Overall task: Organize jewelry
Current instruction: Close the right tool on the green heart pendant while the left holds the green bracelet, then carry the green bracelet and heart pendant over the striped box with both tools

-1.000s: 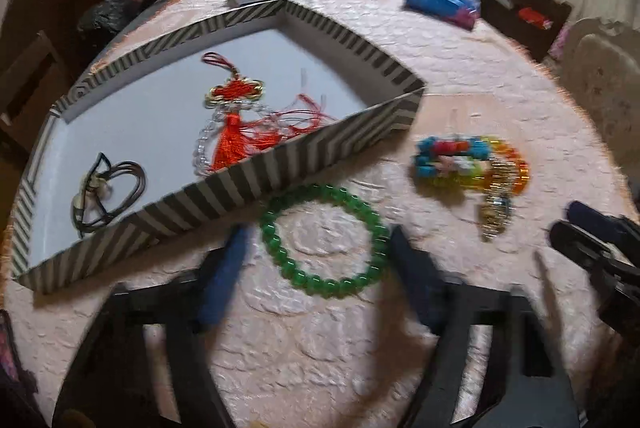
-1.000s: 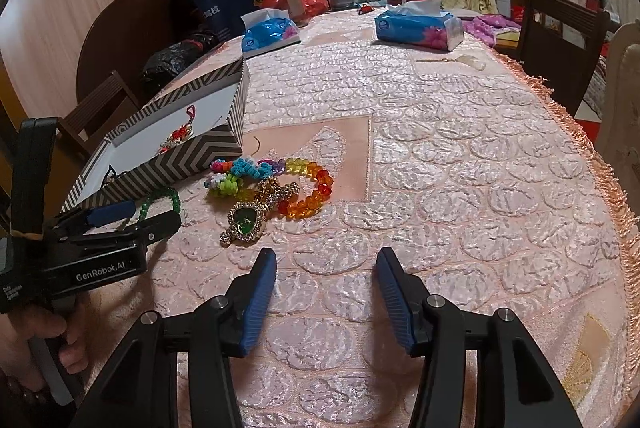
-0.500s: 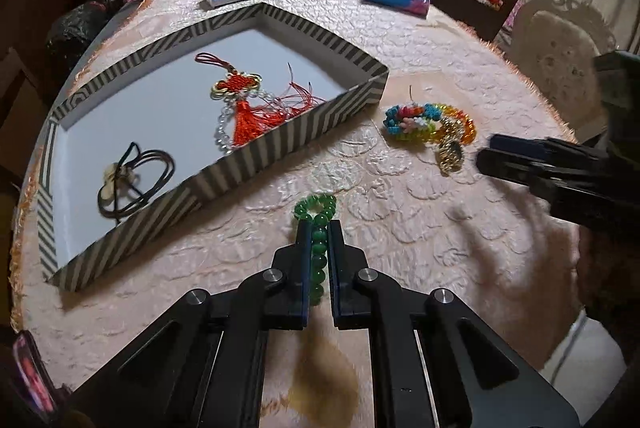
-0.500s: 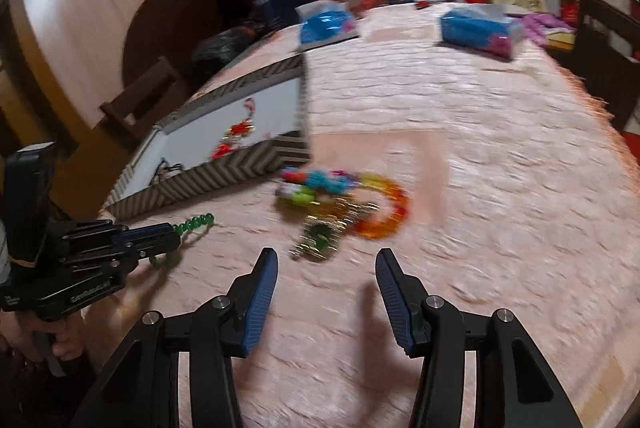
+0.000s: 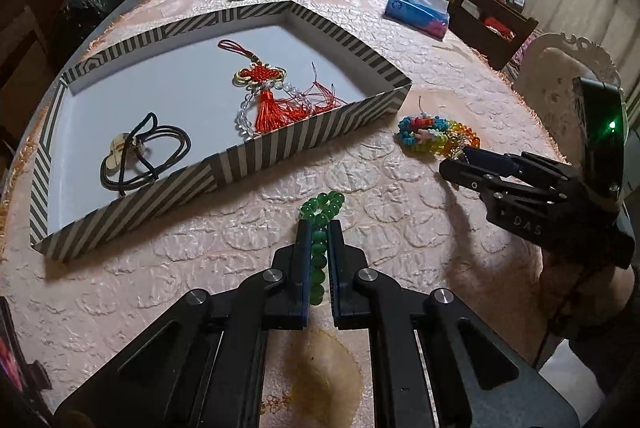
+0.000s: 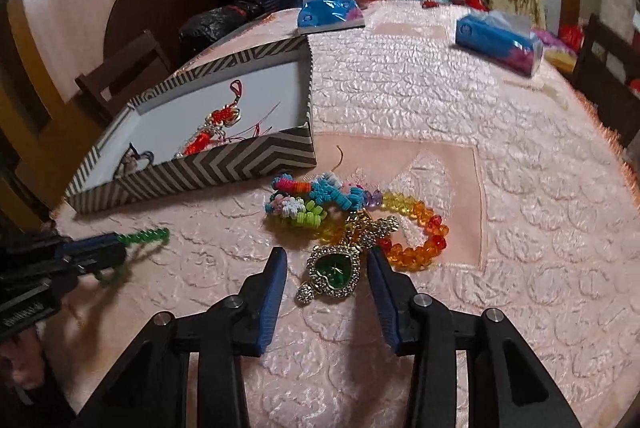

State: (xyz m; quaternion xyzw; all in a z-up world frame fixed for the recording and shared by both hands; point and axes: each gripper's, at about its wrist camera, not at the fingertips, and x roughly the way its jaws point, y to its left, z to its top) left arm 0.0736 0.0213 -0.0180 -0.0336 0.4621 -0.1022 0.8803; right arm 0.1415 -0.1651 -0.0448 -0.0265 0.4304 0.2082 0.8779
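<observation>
Two tools, left tool (image 5: 319, 228) pinching green bracelet (image 5: 320, 224), right tool (image 6: 328, 260) closing, astride pendant (image 6: 334, 270)

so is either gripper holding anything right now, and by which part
The left gripper pinches the green bead bracelet, flattened between its pads. The right gripper holds nothing; its jaws, just closing, straddle the green heart pendant.

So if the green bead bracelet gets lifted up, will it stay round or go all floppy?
Probably floppy: the green bead bracelet is already squashed into a narrow double row between the left gripper jaws, so it bends easily. Its free end would likely dangle. The round, glossy beads might slip or roll.
</observation>
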